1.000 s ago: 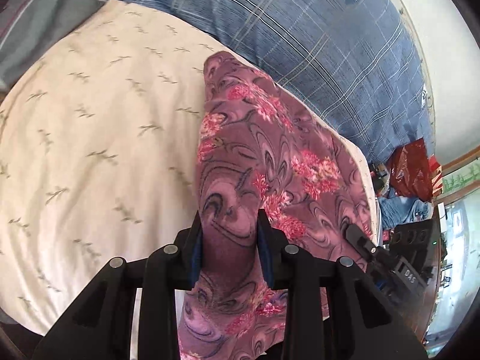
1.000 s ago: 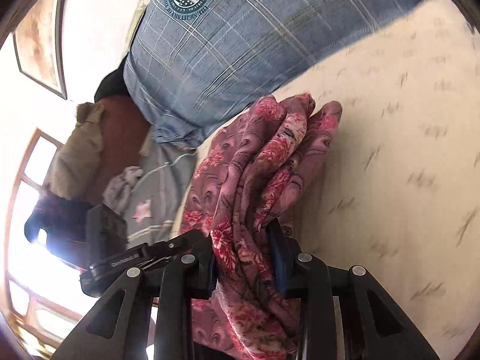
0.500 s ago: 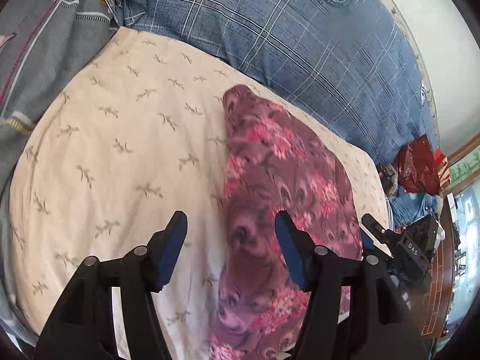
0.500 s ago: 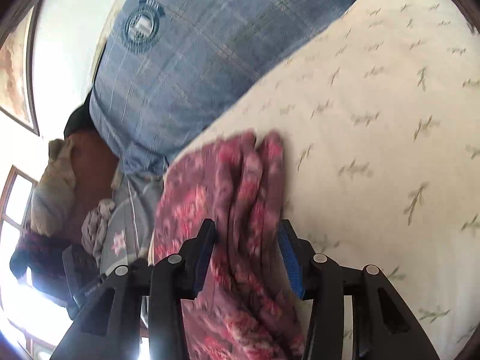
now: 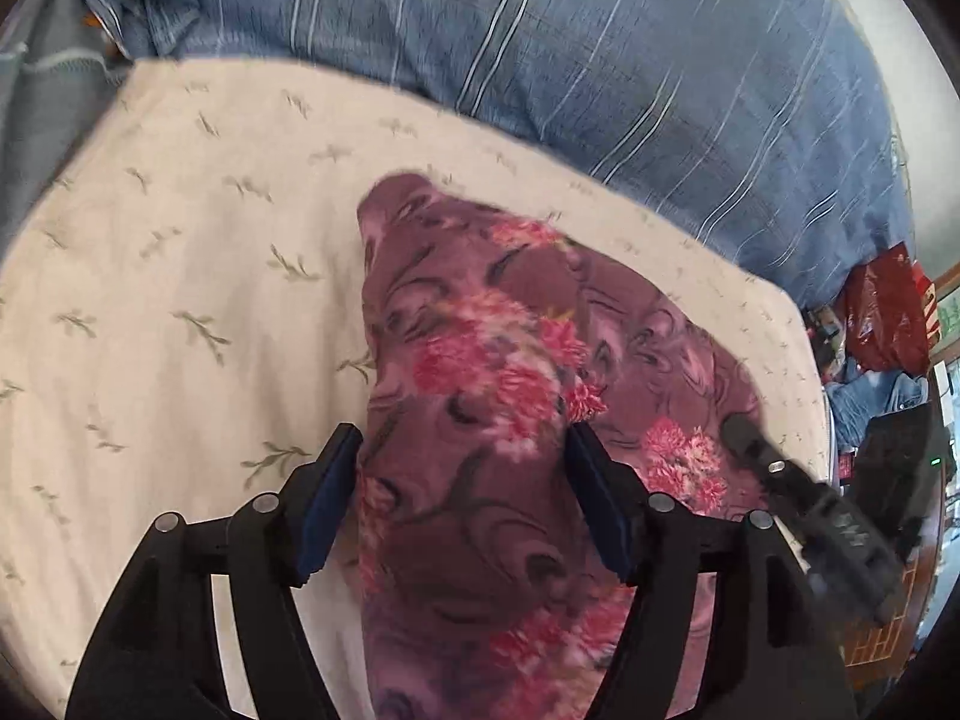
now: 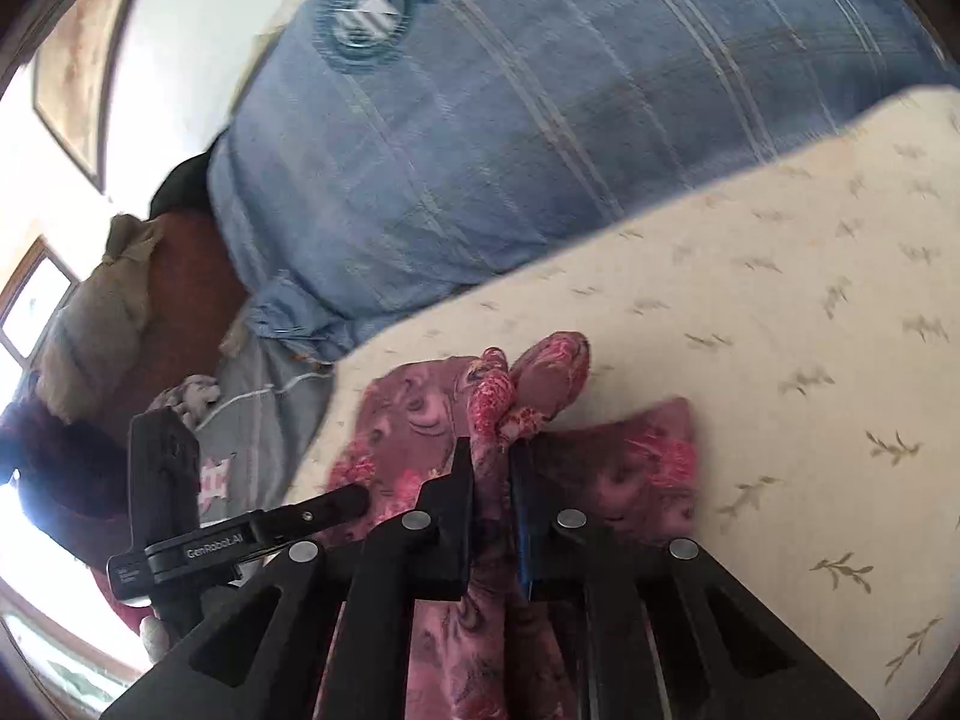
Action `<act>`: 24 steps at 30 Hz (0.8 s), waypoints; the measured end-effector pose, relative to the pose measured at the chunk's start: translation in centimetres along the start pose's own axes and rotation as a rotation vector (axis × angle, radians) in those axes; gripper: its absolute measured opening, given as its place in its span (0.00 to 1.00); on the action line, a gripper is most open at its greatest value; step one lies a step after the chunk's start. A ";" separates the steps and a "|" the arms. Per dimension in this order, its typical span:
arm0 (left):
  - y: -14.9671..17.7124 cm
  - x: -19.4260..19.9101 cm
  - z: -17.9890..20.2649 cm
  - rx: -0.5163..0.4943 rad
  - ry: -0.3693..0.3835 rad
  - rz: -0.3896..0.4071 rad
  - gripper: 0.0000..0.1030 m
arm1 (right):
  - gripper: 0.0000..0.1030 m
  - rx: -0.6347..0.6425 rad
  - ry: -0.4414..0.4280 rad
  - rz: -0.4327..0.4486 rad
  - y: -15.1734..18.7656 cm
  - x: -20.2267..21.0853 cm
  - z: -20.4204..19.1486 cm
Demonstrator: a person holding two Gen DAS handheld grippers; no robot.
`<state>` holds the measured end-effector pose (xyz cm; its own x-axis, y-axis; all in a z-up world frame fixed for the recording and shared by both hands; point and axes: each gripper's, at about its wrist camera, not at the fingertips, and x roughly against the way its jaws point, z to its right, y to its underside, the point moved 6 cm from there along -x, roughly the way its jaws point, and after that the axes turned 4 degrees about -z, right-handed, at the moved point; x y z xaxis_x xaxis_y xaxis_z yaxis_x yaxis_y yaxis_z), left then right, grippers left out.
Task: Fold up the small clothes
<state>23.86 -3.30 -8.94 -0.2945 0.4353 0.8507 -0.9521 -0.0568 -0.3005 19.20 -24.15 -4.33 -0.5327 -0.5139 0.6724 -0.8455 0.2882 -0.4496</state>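
A small mauve garment with pink flowers [image 5: 480, 372] lies on a cream leaf-print pillow [image 5: 180, 300]. My left gripper [image 5: 462, 468] is open, its blue-padded jaws straddling the near part of the garment without pinching it. In the right wrist view the same garment [image 6: 624, 468] is bunched, and my right gripper [image 6: 492, 468] is shut on a raised fold of it, with the fold sticking out past the fingertips. The right gripper also shows in the left wrist view [image 5: 804, 516] at the garment's right edge.
A large blue plaid pillow [image 5: 600, 48] lies behind the cream pillow [image 6: 780, 300]. Grey cloth [image 5: 36, 120] sits at the far left. A red bag [image 5: 888, 312] and blue clothes lie off the bed's right side. Other clothes [image 6: 180, 402] and a window lie to the right gripper's left.
My left gripper let go of the garment, opened and stayed over it. My right gripper opened half a second ago and has shut again on a fold of the garment.
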 end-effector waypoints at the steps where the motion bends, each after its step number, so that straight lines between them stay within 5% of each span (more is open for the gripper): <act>1: -0.2 0.1 0.1 -0.003 0.001 0.011 0.71 | 0.10 -0.017 0.017 -0.024 0.4 -0.8 1.1; 7: 0.3 3.8 0.1 -0.079 -0.028 0.054 0.70 | 0.18 -0.051 -0.100 -0.014 1.4 2.9 0.6; 9: 1.6 5.0 -0.5 -0.097 -0.032 0.066 0.70 | 0.36 -0.029 -0.131 -0.034 2.4 4.0 0.1; 11: 2.7 4.9 -1.1 -0.097 -0.036 0.054 0.70 | 0.44 -0.003 -0.088 -0.055 3.8 4.1 0.2; 15: 4.3 4.7 -1.6 -0.051 -0.014 0.011 0.70 | 0.09 0.050 -0.092 -0.009 5.1 5.2 -0.6; 19: 5.4 6.3 -0.9 -0.109 -0.035 0.061 0.70 | 0.08 0.050 -0.138 0.073 6.2 7.9 -1.6; 24: 6.4 3.9 -1.0 -0.121 -0.082 0.007 0.72 | 0.09 -0.101 -0.118 -0.004 8.9 5.0 2.1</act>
<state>16.72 -1.06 -7.95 -0.3114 0.3605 0.8793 -0.9345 0.0517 -0.3522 9.10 -25.82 -6.20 -0.5260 -0.6052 0.5975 -0.8504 0.3627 -0.3813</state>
